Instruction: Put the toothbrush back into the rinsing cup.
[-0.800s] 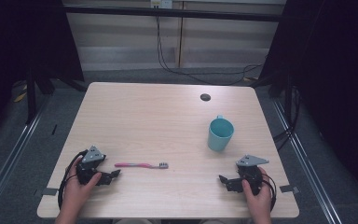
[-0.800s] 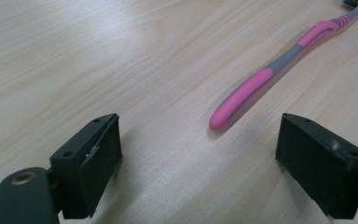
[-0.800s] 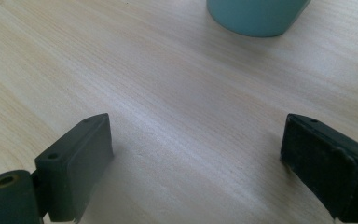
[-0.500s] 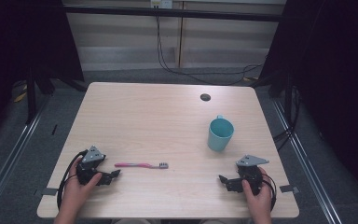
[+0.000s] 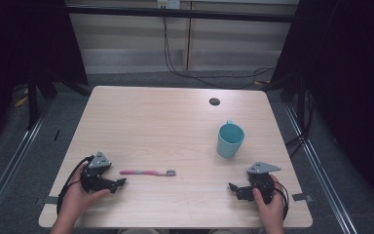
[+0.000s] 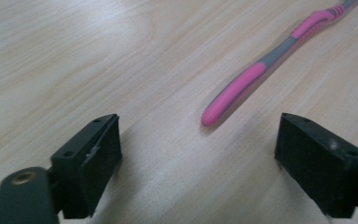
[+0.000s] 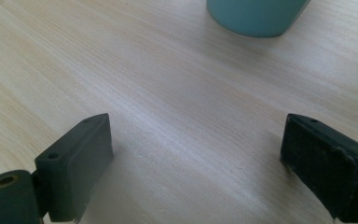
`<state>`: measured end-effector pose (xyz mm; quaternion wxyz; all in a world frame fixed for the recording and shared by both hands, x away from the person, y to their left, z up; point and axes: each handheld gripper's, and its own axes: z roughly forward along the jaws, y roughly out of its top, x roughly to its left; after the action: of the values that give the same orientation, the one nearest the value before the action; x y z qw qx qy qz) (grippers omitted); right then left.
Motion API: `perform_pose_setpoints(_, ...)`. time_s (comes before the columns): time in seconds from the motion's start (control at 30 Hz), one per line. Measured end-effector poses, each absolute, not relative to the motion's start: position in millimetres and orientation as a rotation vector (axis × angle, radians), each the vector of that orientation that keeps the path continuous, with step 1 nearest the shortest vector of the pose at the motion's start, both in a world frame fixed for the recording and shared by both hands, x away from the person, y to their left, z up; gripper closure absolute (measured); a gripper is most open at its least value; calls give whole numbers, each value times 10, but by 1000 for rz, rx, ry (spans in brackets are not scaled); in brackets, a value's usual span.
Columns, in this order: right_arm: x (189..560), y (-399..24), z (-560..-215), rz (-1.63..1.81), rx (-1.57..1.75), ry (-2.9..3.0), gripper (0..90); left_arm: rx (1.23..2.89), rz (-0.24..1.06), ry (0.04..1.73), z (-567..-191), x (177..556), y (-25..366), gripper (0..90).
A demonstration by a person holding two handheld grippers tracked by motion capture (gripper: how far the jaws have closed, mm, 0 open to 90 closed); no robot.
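Observation:
A pink and grey toothbrush [image 5: 147, 172] lies flat on the light wooden table [image 5: 151, 126], bristles to the right. Its pink handle end [image 6: 242, 91] is just ahead of my left gripper [image 6: 198, 154], whose jaws are wide open and hold nothing. That left gripper [image 5: 121, 183] rests near the table's front left, held by a hand. A teal mug [image 5: 230, 139] stands upright at the right; its base [image 7: 256, 16] is ahead of my right gripper [image 7: 196, 161], which is open and holds nothing. The right gripper [image 5: 233, 187] sits near the front right edge.
A small dark round hole [image 5: 215, 101] is set in the tabletop near the far edge. Cables hang behind the table against the wall. Black frames and dark curtains flank both sides.

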<state>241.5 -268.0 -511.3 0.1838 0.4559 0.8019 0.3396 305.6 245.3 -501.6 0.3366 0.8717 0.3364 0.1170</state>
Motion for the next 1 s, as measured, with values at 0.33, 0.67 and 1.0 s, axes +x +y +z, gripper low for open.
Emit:
perform_pose_setpoints(0.33, 2418, -2681, -5113, 961, 1281, 2263, 84, 2398, 328, 819, -4907, 3087, 2353, 184)
perform_pose_setpoints(0.67, 2418, -2681, -5113, 961, 1281, 2263, 84, 2525, 326, 717, -4812, 3120, 2248, 197)
perform_pose_setpoints(1.0, 2418, -2682, -5113, 960, 1281, 2264, 84, 2623, 336, 625, -4701, 3191, 2113, 207)
